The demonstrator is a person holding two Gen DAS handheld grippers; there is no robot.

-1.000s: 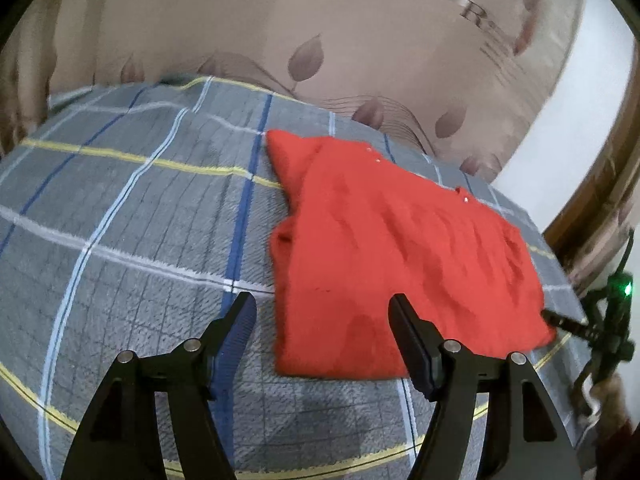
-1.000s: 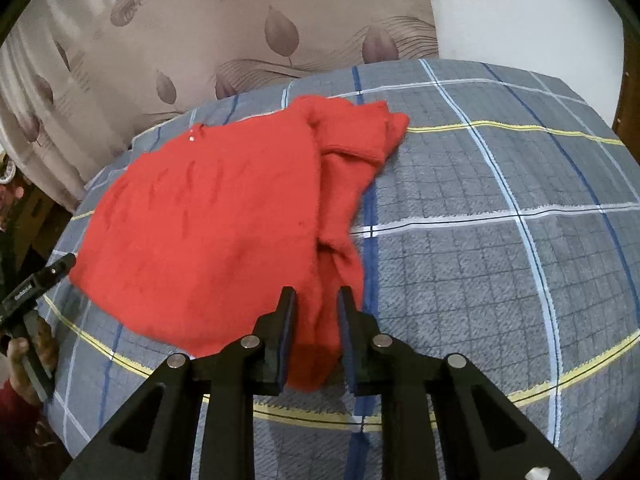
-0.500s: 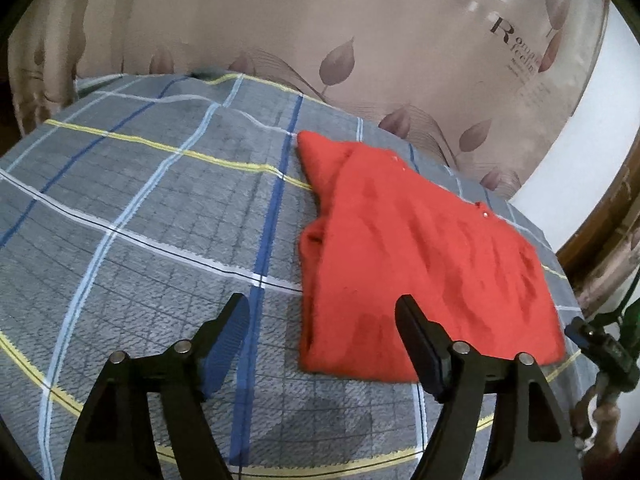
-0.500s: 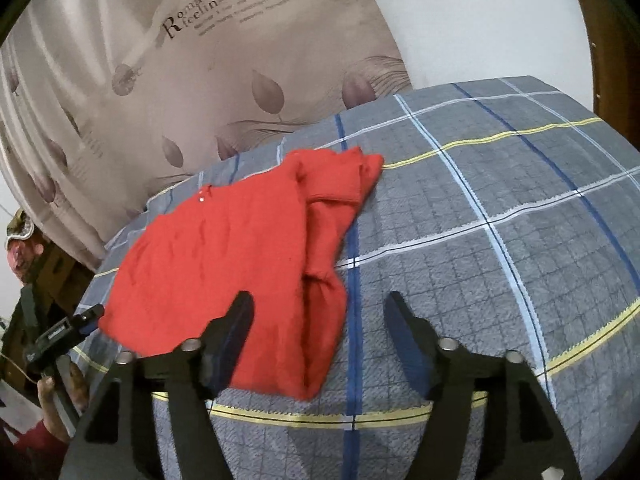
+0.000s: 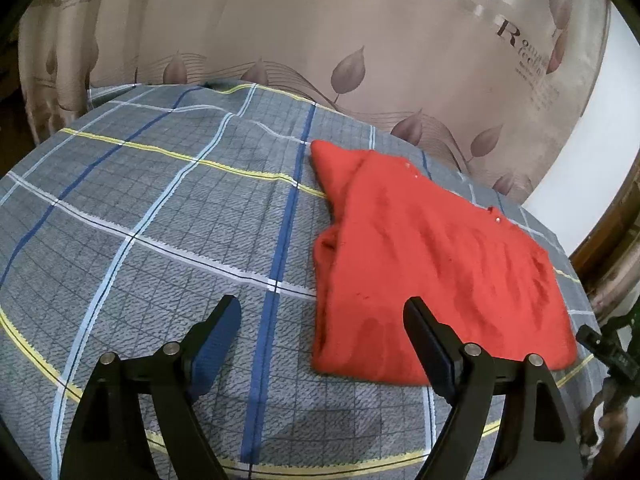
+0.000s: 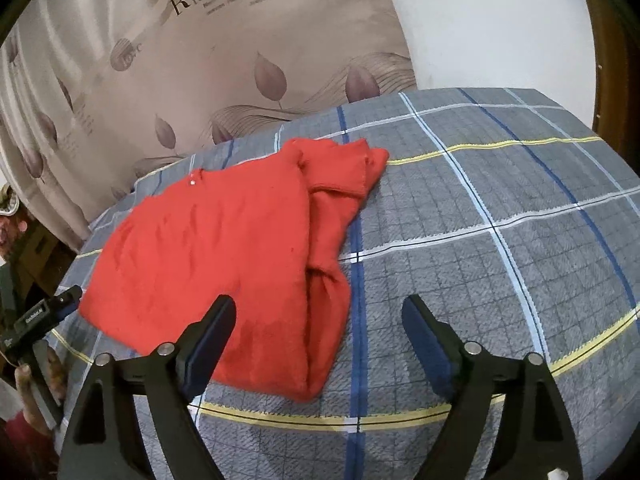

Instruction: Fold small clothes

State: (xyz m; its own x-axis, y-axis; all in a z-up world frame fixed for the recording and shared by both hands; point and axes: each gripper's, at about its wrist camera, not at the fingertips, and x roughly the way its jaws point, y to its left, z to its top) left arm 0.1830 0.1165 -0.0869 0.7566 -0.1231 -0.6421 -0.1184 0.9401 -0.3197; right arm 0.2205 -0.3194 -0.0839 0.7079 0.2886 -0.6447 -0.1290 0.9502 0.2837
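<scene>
A small red knit garment (image 5: 432, 264) lies folded flat on the grey plaid bedcover (image 5: 160, 216), its sleeve side bunched along one edge. It also shows in the right wrist view (image 6: 224, 256). My left gripper (image 5: 322, 312) is open and empty, held above the cover at the garment's near left corner. My right gripper (image 6: 318, 312) is open and empty, held above the garment's near right edge. Neither gripper touches the cloth.
A beige curtain with leaf print (image 5: 360, 52) hangs behind the bed. A white wall (image 6: 492, 24) is at the back. A black device on a stand (image 5: 612, 356) sits past the bed's edge; it also shows in the right wrist view (image 6: 40, 316).
My right gripper opened from shut and let go of the garment's edge, then pulled back. Both grippers have risen and backed away, so the garment looks smaller.
</scene>
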